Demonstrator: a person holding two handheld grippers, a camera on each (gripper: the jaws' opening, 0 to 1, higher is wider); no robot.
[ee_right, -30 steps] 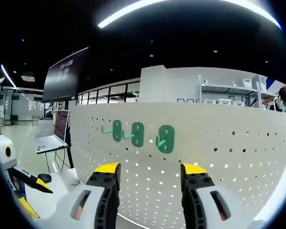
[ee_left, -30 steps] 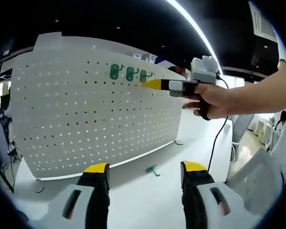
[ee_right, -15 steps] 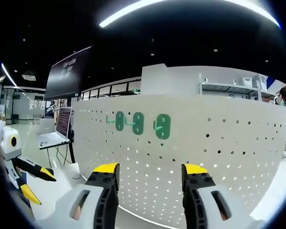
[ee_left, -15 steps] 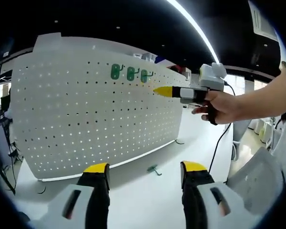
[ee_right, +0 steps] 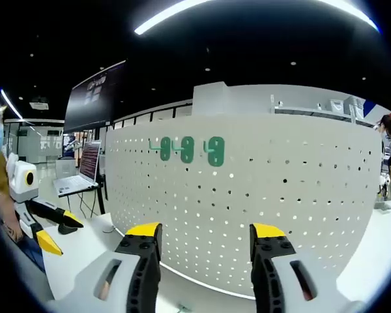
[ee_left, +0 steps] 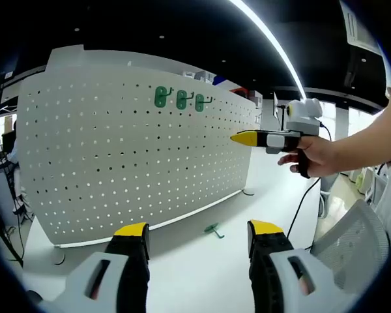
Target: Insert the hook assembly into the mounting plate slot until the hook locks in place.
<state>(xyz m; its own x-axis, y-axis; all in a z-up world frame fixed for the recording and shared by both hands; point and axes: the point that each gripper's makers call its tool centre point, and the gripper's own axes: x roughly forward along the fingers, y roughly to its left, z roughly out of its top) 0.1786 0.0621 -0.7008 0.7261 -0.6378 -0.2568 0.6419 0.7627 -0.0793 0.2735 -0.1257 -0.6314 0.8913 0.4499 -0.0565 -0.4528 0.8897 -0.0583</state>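
A white pegboard (ee_left: 130,150) stands upright on the table, and three green hooks (ee_left: 181,100) hang side by side near its top. In the right gripper view the same three hooks (ee_right: 187,149) sit on the pegboard (ee_right: 280,195), above and ahead of my right gripper (ee_right: 206,230). That gripper is open, holds nothing, and is well clear of the board. Another green hook (ee_left: 212,229) lies loose on the table by the board's foot. My left gripper (ee_left: 199,229) is open and empty above the table. A hand holds the right gripper (ee_left: 251,138) in the air, right of the board.
The white table (ee_left: 182,274) runs along the board's front. The left gripper (ee_right: 45,225) comes into the right gripper view at far left. A laptop (ee_right: 75,184) on a stand and a dark screen (ee_right: 94,98) are behind it. A cable (ee_left: 296,208) hangs from the hand.
The right gripper has drawn back from the three hung hooks, moving right and away from the board. The left gripper has barely moved.
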